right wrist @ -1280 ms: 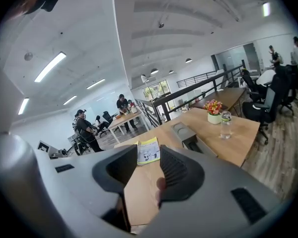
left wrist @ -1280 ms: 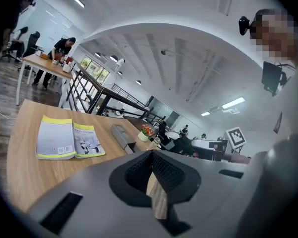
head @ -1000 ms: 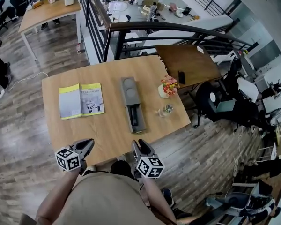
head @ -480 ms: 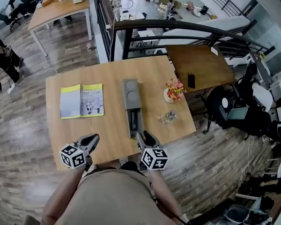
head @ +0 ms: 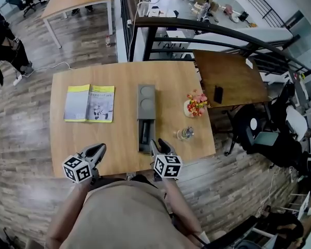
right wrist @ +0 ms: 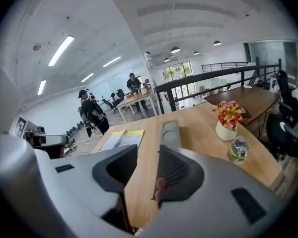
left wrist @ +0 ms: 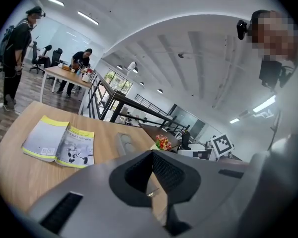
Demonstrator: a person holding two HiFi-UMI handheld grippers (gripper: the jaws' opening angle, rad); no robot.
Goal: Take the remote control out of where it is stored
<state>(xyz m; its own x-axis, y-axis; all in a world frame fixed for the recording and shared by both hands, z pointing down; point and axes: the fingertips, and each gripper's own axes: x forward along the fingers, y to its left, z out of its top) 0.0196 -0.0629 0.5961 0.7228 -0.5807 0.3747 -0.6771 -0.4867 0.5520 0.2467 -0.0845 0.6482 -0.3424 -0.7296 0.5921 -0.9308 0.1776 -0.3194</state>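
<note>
Two grippers, both empty, held low at the near edge of the table. Left gripper: jaw tips drawn together on nothing, hovering at the edge well left of the box and pointing across the tabletop toward the booklet. Right gripper: jaws a narrow gap apart with only bare table showing between them, its tips just beside the near end of the box and aimed along its length. One long grey box, lying lengthwise mid-table; the far half is covered and has two round recesses, the near half is open. One remote control, dark, lying inside that open near half, untouched. Also on the table, to the right: one pot of flowers and one water bottle, both clear of the box. Step in hand, by judgement: the approach, with no grasp yet made. Next move, by judgement: spread the right jaws wider, tip them down into the open half, straddle the remote across its narrow width, close and lift it straight up past the box walls; the left gripper may need to steady the box.
</note>
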